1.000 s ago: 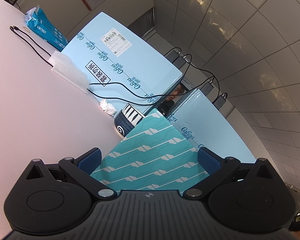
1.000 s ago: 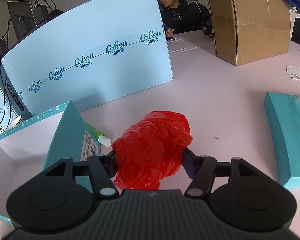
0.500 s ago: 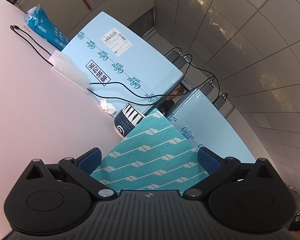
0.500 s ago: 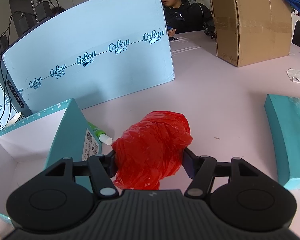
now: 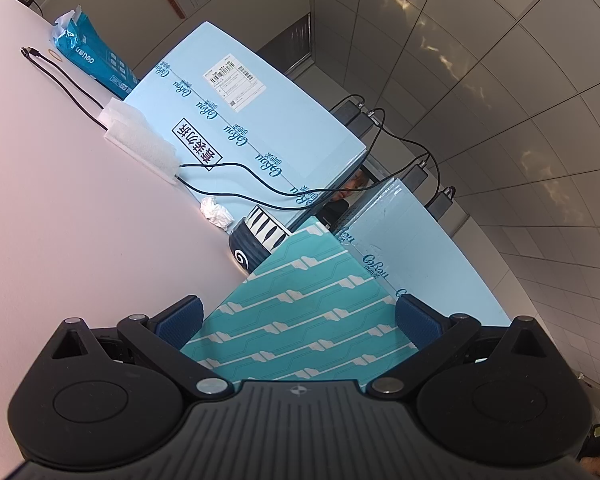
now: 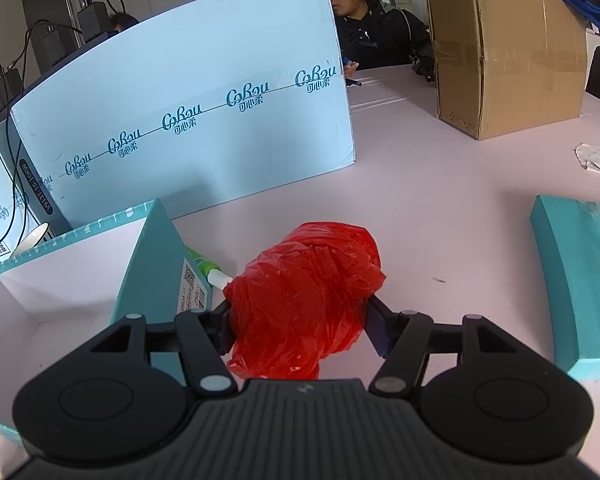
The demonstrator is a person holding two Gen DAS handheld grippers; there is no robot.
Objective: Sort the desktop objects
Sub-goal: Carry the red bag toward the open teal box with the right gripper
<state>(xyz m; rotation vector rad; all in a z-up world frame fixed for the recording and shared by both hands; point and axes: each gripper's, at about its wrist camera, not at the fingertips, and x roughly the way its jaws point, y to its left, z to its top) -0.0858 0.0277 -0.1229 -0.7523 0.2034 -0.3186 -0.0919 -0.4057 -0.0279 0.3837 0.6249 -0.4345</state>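
My right gripper (image 6: 300,320) is shut on a crumpled red plastic bag (image 6: 306,292) and holds it just above the pink table, right of an open teal box (image 6: 80,276) with a white inside. A green tube with a white cap (image 6: 210,270) lies between the box and the bag. My left gripper (image 5: 298,320) is shut on the patterned teal side of that box (image 5: 300,316); both blue pads press its edges. A teal lid (image 6: 580,280) lies on the table to the right.
Large light-blue cartons (image 6: 188,120) (image 5: 244,128) stand behind the box. A dark patterned cup (image 5: 256,240), crumpled tissue (image 5: 216,212), white foam (image 5: 140,140), black cables (image 5: 240,188) and a blue packet (image 5: 92,56) lie at left. A brown carton (image 6: 500,52) and a seated person (image 6: 372,28) are at the back right.
The right gripper with the red bag has shifted slightly; the cartons and teal box appear a little further right and up. The left view is unchanged.
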